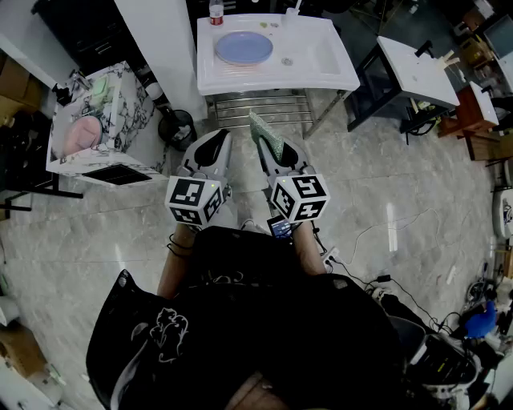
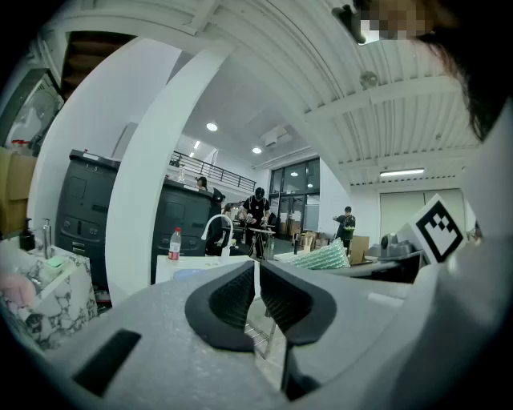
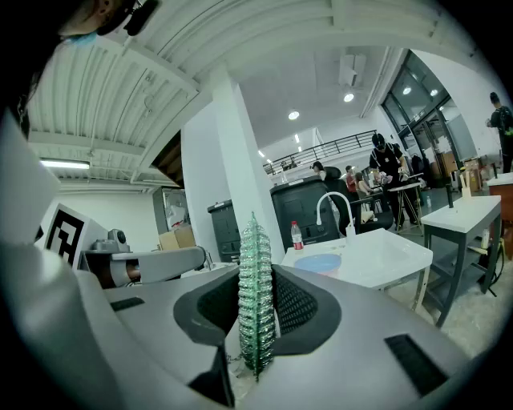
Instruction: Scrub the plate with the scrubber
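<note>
A blue plate (image 1: 243, 47) lies on the white sink table (image 1: 321, 76) ahead of me, left of its basin. My right gripper (image 1: 270, 146) is shut on a green mesh scrubber (image 1: 264, 131), held on edge well short of the table. The right gripper view shows the scrubber (image 3: 255, 296) upright between the dark pads, with the plate (image 3: 317, 263) beyond it. Beside it my left gripper (image 1: 215, 140) is shut with nothing in it. In the left gripper view its pads (image 2: 237, 295) nearly touch, and the scrubber (image 2: 322, 258) shows off to the right.
A red-capped bottle (image 1: 216, 11) and a faucet (image 3: 333, 210) stand at the table's back. A wire shelf (image 1: 258, 108) sits under the table. A marble-patterned box (image 1: 88, 120) is at the left, a second white table (image 1: 417, 68) at the right. People stand in the background.
</note>
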The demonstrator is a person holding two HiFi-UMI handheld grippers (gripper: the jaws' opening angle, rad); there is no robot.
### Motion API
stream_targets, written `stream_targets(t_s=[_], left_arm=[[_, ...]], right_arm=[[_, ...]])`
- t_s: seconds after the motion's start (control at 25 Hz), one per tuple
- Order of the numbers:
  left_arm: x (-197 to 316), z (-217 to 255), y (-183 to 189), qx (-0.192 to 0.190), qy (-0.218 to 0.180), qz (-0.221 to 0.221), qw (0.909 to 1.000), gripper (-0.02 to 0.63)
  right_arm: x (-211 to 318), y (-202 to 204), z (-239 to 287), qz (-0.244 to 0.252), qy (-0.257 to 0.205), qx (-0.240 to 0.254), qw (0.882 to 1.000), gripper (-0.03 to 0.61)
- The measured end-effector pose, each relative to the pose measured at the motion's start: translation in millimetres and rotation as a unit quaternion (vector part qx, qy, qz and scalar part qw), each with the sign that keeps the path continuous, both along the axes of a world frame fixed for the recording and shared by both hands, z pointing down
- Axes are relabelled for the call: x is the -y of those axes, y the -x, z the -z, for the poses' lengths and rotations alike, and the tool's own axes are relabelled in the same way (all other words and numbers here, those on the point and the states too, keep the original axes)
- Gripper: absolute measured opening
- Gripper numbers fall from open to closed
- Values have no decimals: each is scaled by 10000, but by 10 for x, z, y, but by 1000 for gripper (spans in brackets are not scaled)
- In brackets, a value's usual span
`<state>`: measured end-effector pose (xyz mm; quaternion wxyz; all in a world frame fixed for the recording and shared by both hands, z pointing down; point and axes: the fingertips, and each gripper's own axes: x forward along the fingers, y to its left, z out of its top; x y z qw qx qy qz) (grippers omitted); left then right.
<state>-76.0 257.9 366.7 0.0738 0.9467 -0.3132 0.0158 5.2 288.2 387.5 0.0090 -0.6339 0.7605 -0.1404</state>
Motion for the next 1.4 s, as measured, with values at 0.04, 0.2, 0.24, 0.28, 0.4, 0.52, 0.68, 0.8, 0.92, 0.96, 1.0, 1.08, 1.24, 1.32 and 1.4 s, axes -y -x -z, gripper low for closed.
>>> stream_targets(t_s=[0.04,0.2,0.24,0.28,0.4,0.52,0.68,0.8,0.92,0.96,1.0,1.08,1.24,1.32,1.4], left_arm=[[1,0,0,7,-2,1,10000,31],[-1,1,13,1,4,4,10000,31],[-5,-2,16,0,12,8,10000,31],[-10,-6,18,4,21,12,10000,31],[-24,-23,19,19,46,13,10000,31],[-44,-40,13,27,55,-2,10000,31],[-83,-76,-20,103,62,-48,9999,31],[-99,-114,-17,164,83,-55,9998,31],[-40,-137,2,208,95,-18,9997,31],[-8,-139,3,212,98,-9,9997,31],[26,-142,1,215,105,1,9997,31],[96,-164,-5,236,132,23,9996,31],[303,-226,-42,287,190,48,9994,31],[478,-257,-77,286,223,45,9993,31],[681,-293,-132,288,260,20,9992,31]], right_arm=[[2,-1,-4,1,5,-6,10000,89],[3,2,-19,-4,27,-38,10000,89],[-3,1,-21,-13,30,-46,10000,89],[-10,-4,-23,-31,33,-52,10000,89],[-32,-27,-38,-106,50,-49,9999,89],[-63,-36,-60,-117,61,-64,9999,89],[-91,-53,-98,-103,86,-101,9999,89],[-79,-50,-137,-73,115,-79,9999,89],[-17,-41,-156,-48,121,-49,9999,89],[16,-42,-157,-40,123,-41,9999,89],[55,-45,-161,-29,127,-32,9999,89],[143,-48,-180,10,147,-10,9999,89],[363,-68,-229,76,201,28,9998,89],[521,-94,-248,83,230,11,9997,89],[710,-147,-273,63,273,-17,9996,89]])
